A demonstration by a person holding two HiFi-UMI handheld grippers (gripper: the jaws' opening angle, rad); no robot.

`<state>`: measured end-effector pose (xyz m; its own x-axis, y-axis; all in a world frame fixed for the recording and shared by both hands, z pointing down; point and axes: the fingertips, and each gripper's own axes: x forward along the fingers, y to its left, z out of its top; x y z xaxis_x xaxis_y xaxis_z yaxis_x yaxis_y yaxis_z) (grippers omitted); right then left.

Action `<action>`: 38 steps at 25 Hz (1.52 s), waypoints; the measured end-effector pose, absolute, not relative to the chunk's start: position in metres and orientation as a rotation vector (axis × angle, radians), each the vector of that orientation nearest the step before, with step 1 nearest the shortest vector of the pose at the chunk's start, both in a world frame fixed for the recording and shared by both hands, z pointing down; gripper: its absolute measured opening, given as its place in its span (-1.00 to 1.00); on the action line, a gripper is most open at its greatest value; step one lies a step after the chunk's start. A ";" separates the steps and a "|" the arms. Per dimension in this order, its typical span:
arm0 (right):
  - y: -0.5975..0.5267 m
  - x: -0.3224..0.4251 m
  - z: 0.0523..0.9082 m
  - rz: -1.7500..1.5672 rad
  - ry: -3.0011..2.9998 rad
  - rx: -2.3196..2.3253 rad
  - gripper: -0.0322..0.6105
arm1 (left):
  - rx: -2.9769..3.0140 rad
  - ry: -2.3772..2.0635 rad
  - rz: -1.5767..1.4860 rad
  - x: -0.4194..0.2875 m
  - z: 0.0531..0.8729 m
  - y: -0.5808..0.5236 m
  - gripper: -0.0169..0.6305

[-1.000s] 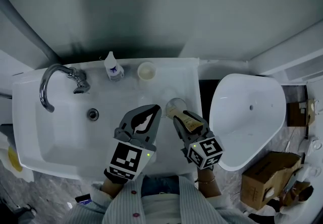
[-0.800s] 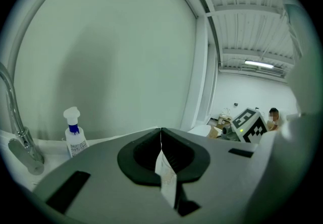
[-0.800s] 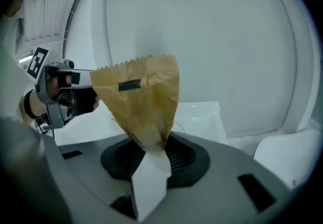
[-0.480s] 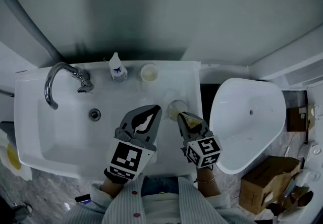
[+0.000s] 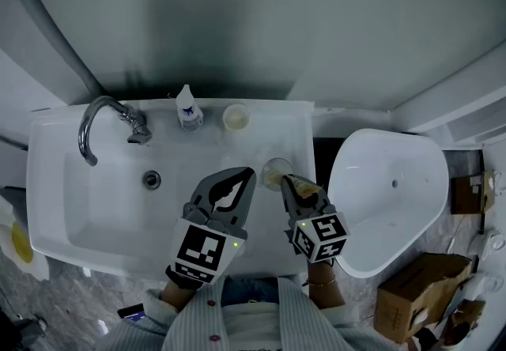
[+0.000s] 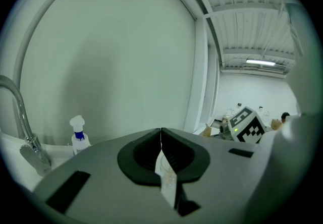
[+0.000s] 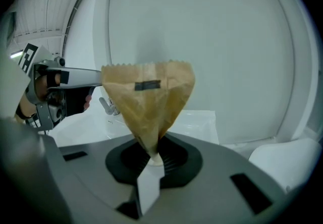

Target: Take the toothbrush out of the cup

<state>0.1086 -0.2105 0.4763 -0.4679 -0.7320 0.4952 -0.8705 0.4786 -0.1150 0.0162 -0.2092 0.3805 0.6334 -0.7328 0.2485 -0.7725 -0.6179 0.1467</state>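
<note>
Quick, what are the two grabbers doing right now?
Left gripper: closed, nothing in it.
Right gripper: jaws have just been closing, now pinching the bottom tip of the brown paper packet.

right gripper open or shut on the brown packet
Shut: the right gripper has just been closing, and its fingers pinch the packet's narrow end.

Toilet [image 5: 387, 183] stands right of sink [image 5: 87, 211]; bottle [image 5: 188, 109] beside tap [image 5: 138, 130].
</note>
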 end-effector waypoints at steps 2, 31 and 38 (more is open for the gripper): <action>-0.212 0.109 0.470 0.498 -2.364 1.339 -0.78 | 2.618 -1.239 0.233 0.017 0.376 -0.207 -0.89; -0.122 0.111 0.337 0.393 -2.806 1.064 -0.78 | 2.568 -1.561 0.185 0.055 0.310 -0.088 -0.89; -0.087 0.115 0.327 0.369 -2.860 0.979 -0.78 | 2.557 -1.606 0.158 0.067 0.305 -0.056 -0.89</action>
<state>0.1150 -0.0873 0.3274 -0.7892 -0.5908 0.1677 -0.6140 0.7645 -0.1963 0.0674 -0.0557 0.3050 0.4326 -0.8890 0.1502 -0.9012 -0.4311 0.0442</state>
